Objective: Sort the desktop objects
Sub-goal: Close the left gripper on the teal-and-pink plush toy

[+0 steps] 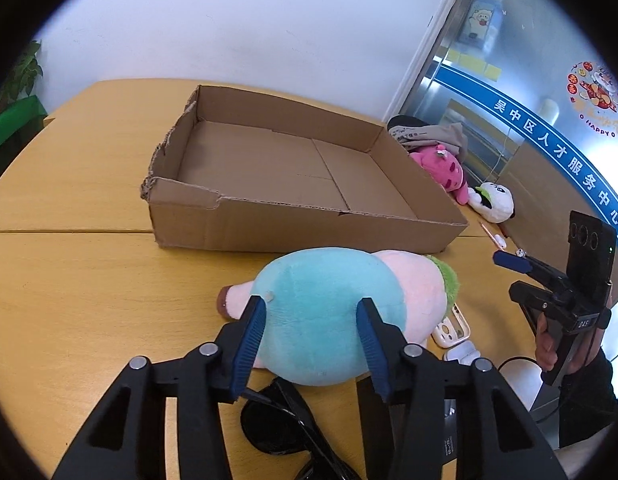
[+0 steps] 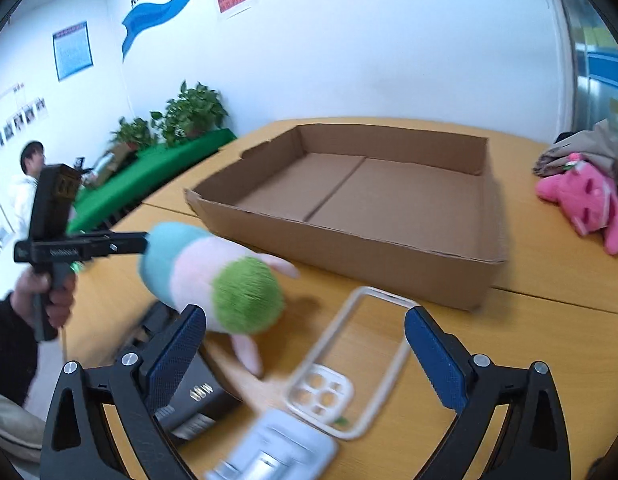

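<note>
Counter [image 1: 69, 280] carries all, wood-toned. Box [image 1: 301, 184], cardboard, open-topped, sits mid-counter with nothing inside. Plush [image 1: 329, 312], blue, pink and green, lies on the counter just in front of the box. Left claw [image 1: 313, 336] pinches the plush's blue end, pads dug into its sides. Right claw [image 2: 305, 360] spread wide, nothing held, over a clear phone case [image 2: 349, 364] beside the plush. Sunglasses [image 1: 281, 428] lie under the left claw.

sunglasses [image 1: 283, 432]: partly hidden under left claw | white case [image 2: 277, 450]: blurred, cut off by bottom edge
</note>
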A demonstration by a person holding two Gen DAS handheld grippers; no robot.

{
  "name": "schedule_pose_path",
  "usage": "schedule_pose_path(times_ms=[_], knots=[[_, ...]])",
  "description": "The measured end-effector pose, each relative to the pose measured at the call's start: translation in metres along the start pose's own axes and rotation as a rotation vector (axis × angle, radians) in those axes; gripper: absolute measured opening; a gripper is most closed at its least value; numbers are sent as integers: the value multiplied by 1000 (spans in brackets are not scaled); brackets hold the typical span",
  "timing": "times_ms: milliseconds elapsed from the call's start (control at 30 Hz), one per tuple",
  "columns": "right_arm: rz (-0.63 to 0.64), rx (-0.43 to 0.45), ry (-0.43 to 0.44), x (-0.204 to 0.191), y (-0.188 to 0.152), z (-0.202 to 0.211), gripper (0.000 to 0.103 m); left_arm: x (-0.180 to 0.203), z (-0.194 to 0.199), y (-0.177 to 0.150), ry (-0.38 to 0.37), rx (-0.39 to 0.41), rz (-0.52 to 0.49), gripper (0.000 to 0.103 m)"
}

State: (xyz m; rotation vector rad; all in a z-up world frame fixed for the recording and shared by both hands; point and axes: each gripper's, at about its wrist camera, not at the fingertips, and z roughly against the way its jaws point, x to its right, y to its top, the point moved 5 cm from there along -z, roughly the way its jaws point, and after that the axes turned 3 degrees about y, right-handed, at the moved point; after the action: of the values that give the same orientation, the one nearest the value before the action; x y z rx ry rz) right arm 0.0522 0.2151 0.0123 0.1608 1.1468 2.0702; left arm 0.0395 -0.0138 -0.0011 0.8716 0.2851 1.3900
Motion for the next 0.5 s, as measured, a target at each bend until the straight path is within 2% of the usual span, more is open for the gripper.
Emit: schedule_pose_path(times_ms=[100, 200, 400, 500], knots=[[-25, -32, 20, -9, 4, -17, 101, -1, -11, 1, -20, -17, 31, 67], [-32, -47, 39, -20, 7, -30, 101, -2, -24, 1, -52, -46, 68, 75], [-88, -117, 89, -27, 6, -69, 101, -1, -33, 0, -86, -71, 86, 76], [-93, -138, 95, -30, 5, -83, 96, 6, -36, -5, -112, -105, 61, 77]])
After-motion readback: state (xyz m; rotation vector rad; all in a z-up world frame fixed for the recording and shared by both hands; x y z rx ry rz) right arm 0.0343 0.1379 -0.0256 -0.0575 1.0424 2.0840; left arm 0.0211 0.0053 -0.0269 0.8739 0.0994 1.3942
